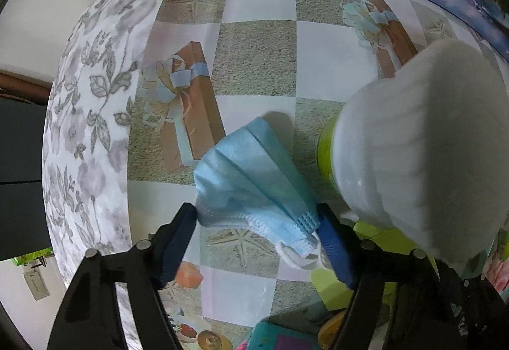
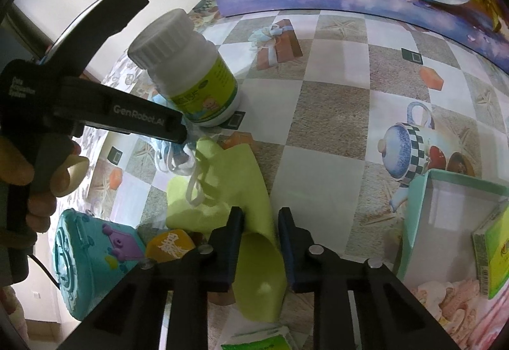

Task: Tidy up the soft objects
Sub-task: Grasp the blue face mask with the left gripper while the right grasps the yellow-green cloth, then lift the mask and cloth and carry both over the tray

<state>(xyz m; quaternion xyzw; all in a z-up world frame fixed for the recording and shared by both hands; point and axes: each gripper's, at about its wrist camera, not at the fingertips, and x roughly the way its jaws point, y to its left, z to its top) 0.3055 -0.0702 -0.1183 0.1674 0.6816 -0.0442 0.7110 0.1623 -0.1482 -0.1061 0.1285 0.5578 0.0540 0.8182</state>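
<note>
Two soft things are in hand but unsorted: left gripper (image 1: 257, 242) brackets the blue mask (image 1: 251, 181), jaws unclenched, right gripper (image 2: 260, 242) pinches the green cloth (image 2: 235, 191)

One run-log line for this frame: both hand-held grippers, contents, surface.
left hand-held gripper: astride blue face mask, unpinched | right hand-held gripper: around green cloth, grip unclear | surface: checked tablecloth
</note>
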